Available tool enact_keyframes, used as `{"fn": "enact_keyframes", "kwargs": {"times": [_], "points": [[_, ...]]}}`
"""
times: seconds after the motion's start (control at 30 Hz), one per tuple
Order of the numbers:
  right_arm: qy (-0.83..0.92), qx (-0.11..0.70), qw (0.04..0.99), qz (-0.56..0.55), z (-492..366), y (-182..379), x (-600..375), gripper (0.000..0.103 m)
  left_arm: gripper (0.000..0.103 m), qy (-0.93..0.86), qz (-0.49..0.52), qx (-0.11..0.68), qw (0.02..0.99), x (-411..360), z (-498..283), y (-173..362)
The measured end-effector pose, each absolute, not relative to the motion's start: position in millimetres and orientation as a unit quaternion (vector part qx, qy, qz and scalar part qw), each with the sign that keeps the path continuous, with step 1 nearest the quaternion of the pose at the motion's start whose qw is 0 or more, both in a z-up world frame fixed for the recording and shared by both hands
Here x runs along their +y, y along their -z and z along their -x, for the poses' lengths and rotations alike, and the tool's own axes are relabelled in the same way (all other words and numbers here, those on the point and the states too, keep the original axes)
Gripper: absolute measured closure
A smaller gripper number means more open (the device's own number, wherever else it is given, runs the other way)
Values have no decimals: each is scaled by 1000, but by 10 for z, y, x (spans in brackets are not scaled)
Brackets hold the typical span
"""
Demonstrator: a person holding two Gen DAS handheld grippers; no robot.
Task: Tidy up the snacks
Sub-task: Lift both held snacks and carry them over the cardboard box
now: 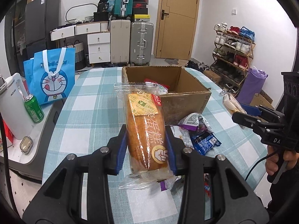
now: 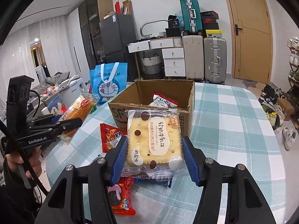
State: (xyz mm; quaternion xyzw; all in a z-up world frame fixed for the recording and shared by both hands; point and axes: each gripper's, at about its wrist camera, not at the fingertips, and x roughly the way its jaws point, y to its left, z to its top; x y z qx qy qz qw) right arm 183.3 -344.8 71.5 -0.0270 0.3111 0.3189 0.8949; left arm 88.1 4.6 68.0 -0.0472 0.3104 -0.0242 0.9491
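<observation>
My left gripper [image 1: 146, 128] is shut on a long brown cake in a clear wrapper [image 1: 145, 127], held up over the checked table. My right gripper [image 2: 154, 139] is shut on a square cracker pack [image 2: 153, 141], just in front of the open cardboard box [image 2: 119, 112]. The box [image 1: 186, 97] has a few packets inside [image 2: 162, 100]. Loose snacks lie on the cloth before it: a purple packet [image 1: 192, 121], a blue one [image 1: 203, 141], a red triangle packet [image 2: 110, 138] and a red cookie packet [image 2: 121, 199]. Each view shows the other gripper at its edge.
A blue cartoon bag [image 1: 52, 78], a green can [image 1: 33, 108] and a white kettle [image 1: 11, 102] stand on a side surface left of the table. The checked tablecloth [image 2: 233, 130] stretches right of the box. Suitcases, drawers and a shoe rack [image 1: 233, 56] stand beyond.
</observation>
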Motion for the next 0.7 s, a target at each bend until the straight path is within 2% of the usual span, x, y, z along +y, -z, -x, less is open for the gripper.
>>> {"fn": "enact_keyframes", "kwargs": {"times": [0.7], "points": [[-321,306,896,-33,-2201,-937,-3389,45,69,19,38,288,957,-63,-1451,-954]]}}
